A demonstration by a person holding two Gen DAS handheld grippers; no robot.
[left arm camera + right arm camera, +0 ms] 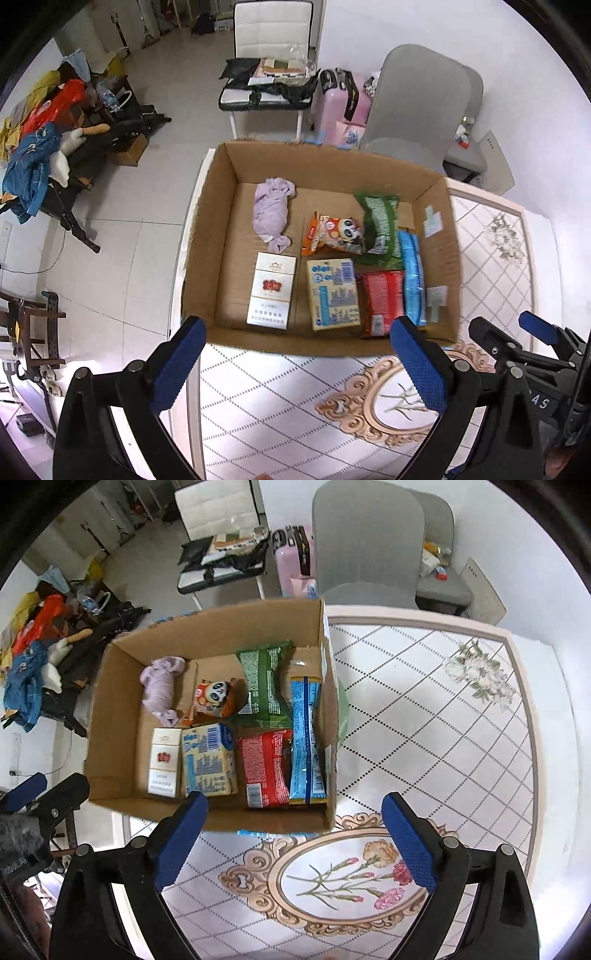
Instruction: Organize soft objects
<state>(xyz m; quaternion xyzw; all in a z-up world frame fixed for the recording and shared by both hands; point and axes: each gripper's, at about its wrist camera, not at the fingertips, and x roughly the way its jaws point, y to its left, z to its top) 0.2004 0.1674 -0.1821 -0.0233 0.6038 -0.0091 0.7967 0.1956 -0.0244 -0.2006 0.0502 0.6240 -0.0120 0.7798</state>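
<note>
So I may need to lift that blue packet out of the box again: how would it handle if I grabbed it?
The blue packet looks crinkled and bent, so probably floppy and light. Its glossy film may be slippery. It stands on edge against the box wall, so it may flop over once nudged.

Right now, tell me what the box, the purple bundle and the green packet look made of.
Box: plain brown corrugated cardboard, matte, raw cut rims. Purple bundle: soft cloth, probably knit or fleece, wrinkled and twisted at the ends. Green packet: thin plastic film, slightly glossy, crimped end seams.
</note>
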